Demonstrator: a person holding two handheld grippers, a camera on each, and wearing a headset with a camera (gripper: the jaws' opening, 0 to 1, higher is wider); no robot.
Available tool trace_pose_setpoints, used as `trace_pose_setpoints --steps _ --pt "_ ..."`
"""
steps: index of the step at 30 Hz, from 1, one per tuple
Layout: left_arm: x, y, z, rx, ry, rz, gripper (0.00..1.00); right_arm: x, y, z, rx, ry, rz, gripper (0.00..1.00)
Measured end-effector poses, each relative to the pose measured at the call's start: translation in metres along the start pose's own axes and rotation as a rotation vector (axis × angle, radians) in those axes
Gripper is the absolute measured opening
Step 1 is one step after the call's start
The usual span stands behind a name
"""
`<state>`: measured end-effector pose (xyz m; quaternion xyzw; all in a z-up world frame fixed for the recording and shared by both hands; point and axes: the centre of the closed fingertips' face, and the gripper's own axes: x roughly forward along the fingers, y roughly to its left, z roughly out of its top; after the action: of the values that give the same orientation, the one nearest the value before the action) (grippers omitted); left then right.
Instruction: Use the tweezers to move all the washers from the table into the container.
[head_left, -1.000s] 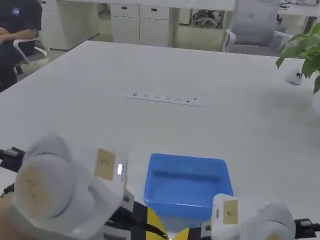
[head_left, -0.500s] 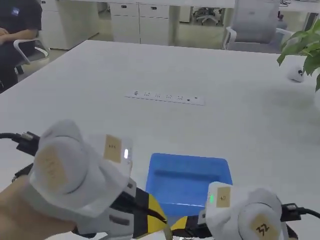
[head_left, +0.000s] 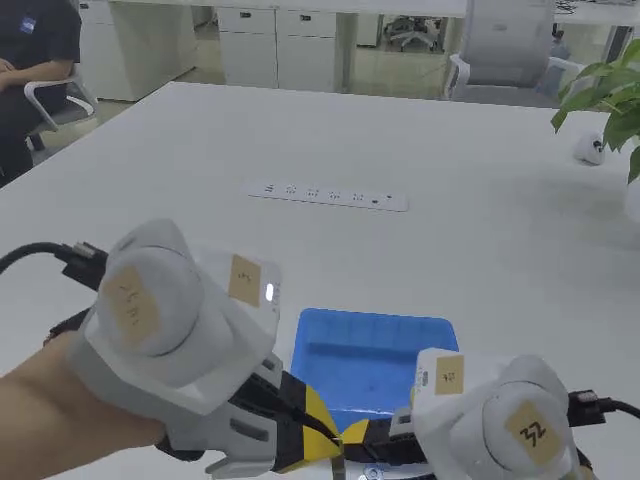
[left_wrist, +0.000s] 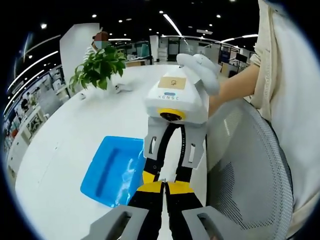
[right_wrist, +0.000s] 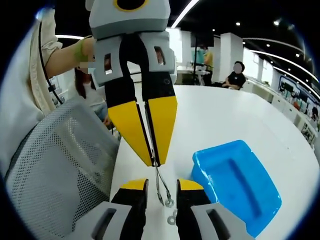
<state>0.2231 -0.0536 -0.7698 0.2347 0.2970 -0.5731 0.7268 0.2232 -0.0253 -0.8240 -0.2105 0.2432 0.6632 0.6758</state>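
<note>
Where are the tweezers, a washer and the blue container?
tweezers (right_wrist: 160, 182), right gripper view, on the thin metal arms.
washer (right_wrist: 172, 219), right gripper view, on the small ring.
blue container (right_wrist: 235, 177), right gripper view, on its bare floor.

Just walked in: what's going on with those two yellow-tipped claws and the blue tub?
A person is working two handheld grippers at a white table. The left gripper is shut on a pair of tweezers, whose tips point down at two washers lying on the table beside the blue container. The right gripper is open, with one jaw on each side of the tweezers.
</note>
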Motion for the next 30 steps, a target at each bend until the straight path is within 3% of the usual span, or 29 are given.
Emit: trace_pose_setpoints --steps 3,4,7,9,11,13,15,19,21,27,29,30 --pt "0.002 0.001 0.000 -0.028 -0.008 0.007 0.00 0.000 -0.002 0.000 -0.015 0.009 0.010 0.09" --pt "0.002 0.001 0.000 -0.035 -0.014 0.012 0.00 0.000 0.002 -0.001 -0.002 0.015 0.043 0.04" --pt "0.001 0.001 -0.002 -0.056 -0.031 0.028 0.00 0.001 -0.001 -0.001 0.023 -0.002 0.052 0.05" --pt "0.000 0.005 -0.001 -0.083 -0.076 0.065 0.00 0.000 -0.001 -0.001 0.015 0.000 0.055 0.04" --pt "-0.002 0.006 -0.003 -0.145 -0.104 0.089 0.00 0.000 -0.002 -0.002 0.012 0.002 0.050 0.04" --pt "-0.011 0.013 -0.006 -0.230 -0.178 0.169 0.03 -0.001 -0.003 -0.003 0.023 -0.006 0.047 0.03" --pt "-0.020 0.015 -0.008 -0.306 -0.235 0.215 0.11 -0.001 -0.004 -0.003 0.041 -0.015 0.044 0.03" --pt "-0.046 0.018 -0.018 -0.479 -0.389 0.353 0.33 -0.001 -0.008 -0.003 0.074 -0.033 0.034 0.03" --pt "-0.058 0.016 -0.025 -0.525 -0.437 0.416 0.42 -0.001 -0.011 -0.002 0.109 -0.049 0.019 0.02" --pt "-0.076 0.010 -0.043 -0.557 -0.479 0.574 0.62 -0.001 -0.016 -0.002 0.170 -0.076 0.004 0.02" --pt "-0.080 0.012 -0.048 -0.555 -0.474 0.640 0.68 -0.002 -0.017 -0.003 0.192 -0.087 -0.001 0.02" --pt "-0.081 0.013 -0.051 -0.520 -0.444 0.679 0.70 -0.003 -0.018 -0.003 0.204 -0.095 -0.008 0.02"
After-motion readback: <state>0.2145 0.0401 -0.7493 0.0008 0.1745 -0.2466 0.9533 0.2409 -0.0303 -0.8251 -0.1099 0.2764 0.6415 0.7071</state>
